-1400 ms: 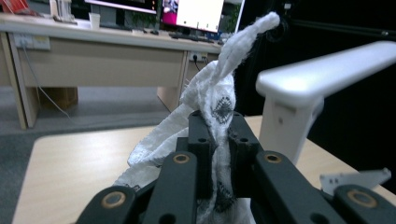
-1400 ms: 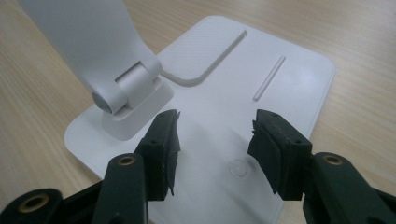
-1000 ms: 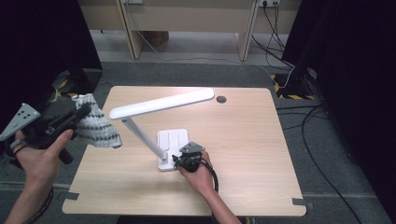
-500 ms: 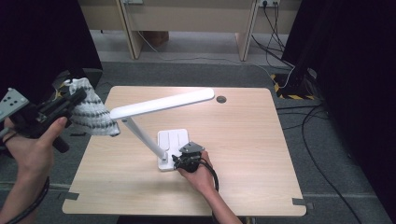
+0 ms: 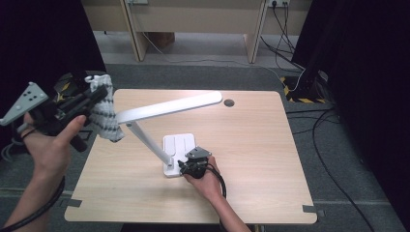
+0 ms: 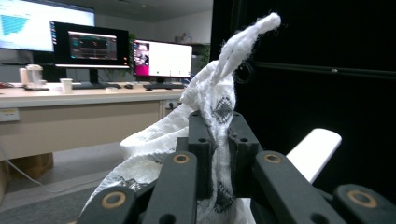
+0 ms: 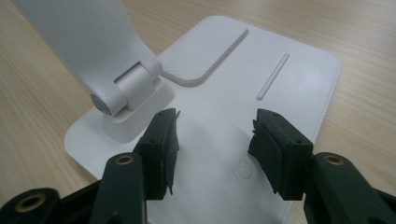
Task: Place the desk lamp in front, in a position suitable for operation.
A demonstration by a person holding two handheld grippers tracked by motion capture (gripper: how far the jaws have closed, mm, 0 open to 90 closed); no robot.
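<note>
A white desk lamp stands on the table, its base [image 5: 177, 144] near the middle and its long head [image 5: 169, 106] slanting up to the right. My left gripper [image 5: 99, 94] is raised over the table's left edge, shut on a white patterned cloth [image 5: 107, 121] that hangs from its jaws. In the left gripper view the cloth [image 6: 219, 93] is pinched between the pads [image 6: 201, 140], with the lamp head [image 6: 313, 147] beyond. My right gripper [image 5: 186, 166] rests at the base's near edge. Its jaws stand open over the flat base [image 7: 280, 79], next to the arm's hinge [image 7: 126, 88].
The wooden table [image 5: 261, 145] has a round cable hole [image 5: 228, 102] at its far edge. Cables lie on the floor to the right [image 5: 309, 92]. A desk with monitors [image 6: 98, 46] stands farther off in the left gripper view.
My left hand has risen and drifted left and away with the cloth, lifting it off the table's edge. The right gripper has kept still on the lamp base.
</note>
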